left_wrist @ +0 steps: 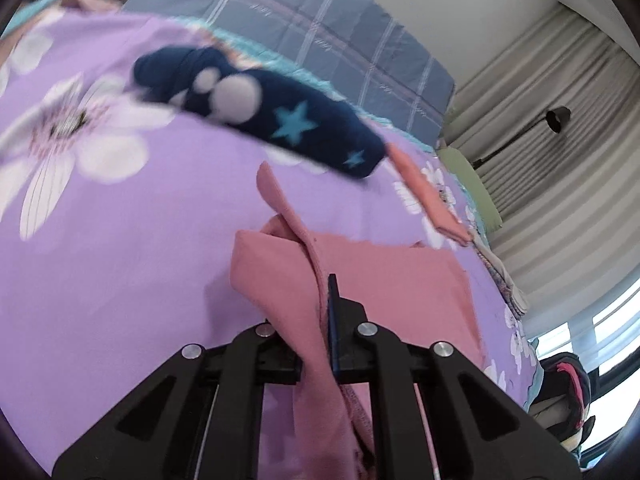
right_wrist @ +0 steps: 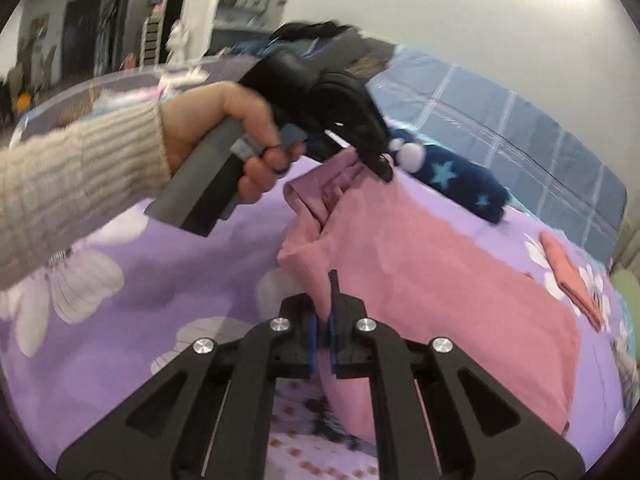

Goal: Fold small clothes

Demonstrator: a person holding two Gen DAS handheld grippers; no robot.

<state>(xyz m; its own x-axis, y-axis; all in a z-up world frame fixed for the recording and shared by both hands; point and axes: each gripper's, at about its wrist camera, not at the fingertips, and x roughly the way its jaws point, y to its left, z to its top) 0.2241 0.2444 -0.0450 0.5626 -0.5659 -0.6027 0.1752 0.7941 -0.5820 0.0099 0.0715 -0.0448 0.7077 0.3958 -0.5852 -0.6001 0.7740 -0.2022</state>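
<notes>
A pink garment (left_wrist: 400, 288) lies partly lifted on the purple flowered bedsheet (left_wrist: 120, 280). In the left wrist view my left gripper (left_wrist: 320, 304) is shut on a bunched edge of it, and cloth drapes over the left finger. In the right wrist view my right gripper (right_wrist: 323, 316) is shut on the near edge of the pink garment (right_wrist: 440, 280). That view also shows the left gripper (right_wrist: 380, 160), held by a hand in a cream knit sleeve (right_wrist: 60, 184), pinching the garment's far bunched corner.
A navy garment with blue stars and white dots (left_wrist: 280, 120) (right_wrist: 452, 176) lies beyond the pink one. A small folded pink piece (left_wrist: 432, 200) (right_wrist: 572, 280) lies to the right. A grey plaid quilt (left_wrist: 320, 40) borders the far side, and curtains (left_wrist: 560, 120) hang at the right.
</notes>
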